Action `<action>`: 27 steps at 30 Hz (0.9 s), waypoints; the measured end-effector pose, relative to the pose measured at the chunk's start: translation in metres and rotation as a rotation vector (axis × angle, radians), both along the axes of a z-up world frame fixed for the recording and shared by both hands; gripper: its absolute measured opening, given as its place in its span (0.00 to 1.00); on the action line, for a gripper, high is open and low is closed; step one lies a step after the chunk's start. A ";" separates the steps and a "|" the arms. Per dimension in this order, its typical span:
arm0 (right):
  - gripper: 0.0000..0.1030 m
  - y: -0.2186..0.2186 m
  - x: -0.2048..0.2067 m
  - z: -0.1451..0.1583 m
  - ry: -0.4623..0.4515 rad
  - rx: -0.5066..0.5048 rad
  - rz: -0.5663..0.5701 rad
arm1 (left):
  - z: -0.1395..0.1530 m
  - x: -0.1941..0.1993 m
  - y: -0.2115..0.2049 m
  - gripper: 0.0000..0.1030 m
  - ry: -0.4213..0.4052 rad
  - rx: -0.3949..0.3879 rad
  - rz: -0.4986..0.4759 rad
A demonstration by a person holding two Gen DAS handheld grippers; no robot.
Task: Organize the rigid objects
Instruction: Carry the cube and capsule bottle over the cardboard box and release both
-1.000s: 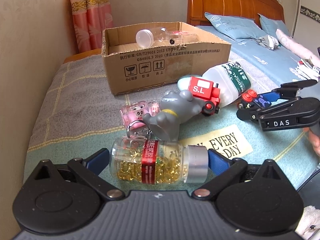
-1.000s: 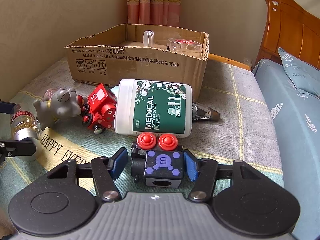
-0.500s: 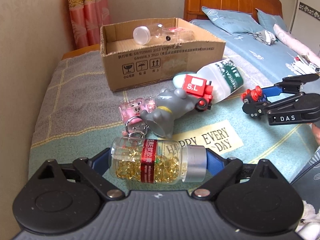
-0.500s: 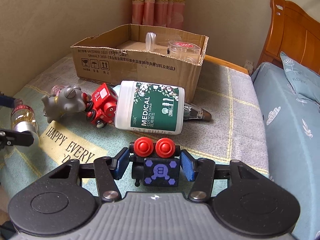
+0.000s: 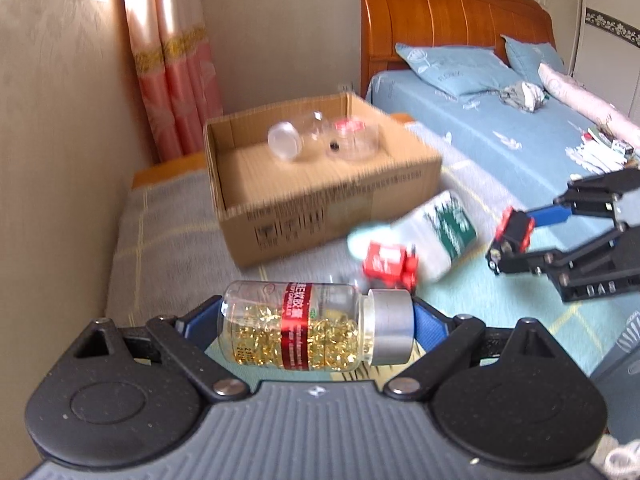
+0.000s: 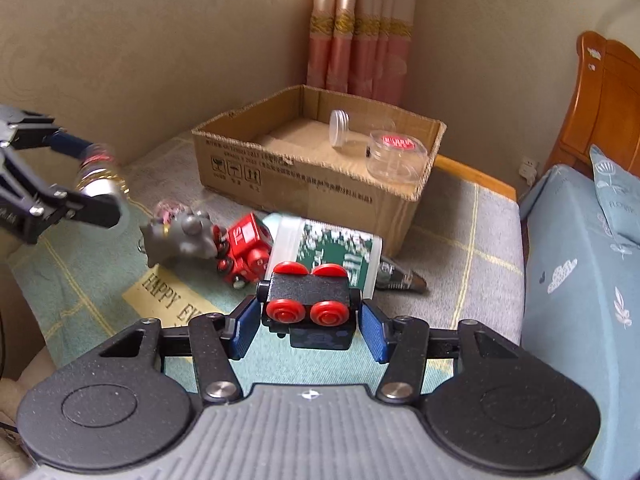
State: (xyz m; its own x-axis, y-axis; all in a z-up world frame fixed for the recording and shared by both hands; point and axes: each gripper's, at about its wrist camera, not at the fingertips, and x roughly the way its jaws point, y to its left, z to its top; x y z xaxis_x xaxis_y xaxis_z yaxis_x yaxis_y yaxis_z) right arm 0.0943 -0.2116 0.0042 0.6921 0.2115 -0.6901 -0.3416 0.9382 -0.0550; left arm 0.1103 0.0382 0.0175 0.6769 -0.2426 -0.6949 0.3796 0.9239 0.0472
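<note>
Grippers grasp — left (image 5: 316, 326) capsule bottle (image 5: 304, 328), right (image 6: 306, 320) toy car (image 6: 308, 300) — box print blurred.

Left wrist view: looks forward and downward along the left gripper (image 5: 316, 320) from close above the bedspread (image 5: 168, 240), facing the cardboard box (image 5: 320, 184) and headboard (image 5: 448, 12). Right wrist view: looks likewise along the right gripper (image 6: 306, 322), facing the same box (image 6: 316, 176) and the curtained corner (image 6: 360, 28). Both share the box and the toys before it, and each shows the other gripper at its edge.
</note>
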 end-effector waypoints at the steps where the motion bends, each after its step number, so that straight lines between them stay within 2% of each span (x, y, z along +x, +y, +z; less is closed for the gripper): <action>1: 0.57 0.000 0.002 0.004 -0.005 0.005 0.007 | 0.004 0.005 -0.001 0.92 -0.010 -0.001 -0.001; 10: 0.57 -0.002 0.034 0.035 -0.085 -0.004 0.029 | 0.029 0.058 -0.010 0.92 -0.060 -0.003 -0.004; 17: 0.57 -0.008 0.084 0.056 -0.128 -0.023 0.014 | 0.042 0.099 -0.016 0.92 -0.063 0.005 -0.017; 23: 0.57 -0.005 0.129 0.058 -0.121 -0.044 0.001 | 0.047 0.132 -0.018 0.92 -0.054 0.020 -0.002; 25: 0.61 -0.005 0.142 0.054 -0.094 -0.039 -0.004 | 0.047 0.141 -0.020 0.92 -0.050 0.023 0.004; 26: 0.70 -0.005 0.145 0.052 -0.090 -0.034 -0.005 | 0.048 0.145 -0.020 0.92 -0.046 0.023 0.004; 27: 0.83 -0.004 0.146 0.051 -0.088 -0.029 -0.005 | 0.047 0.149 -0.022 0.92 -0.042 0.024 0.001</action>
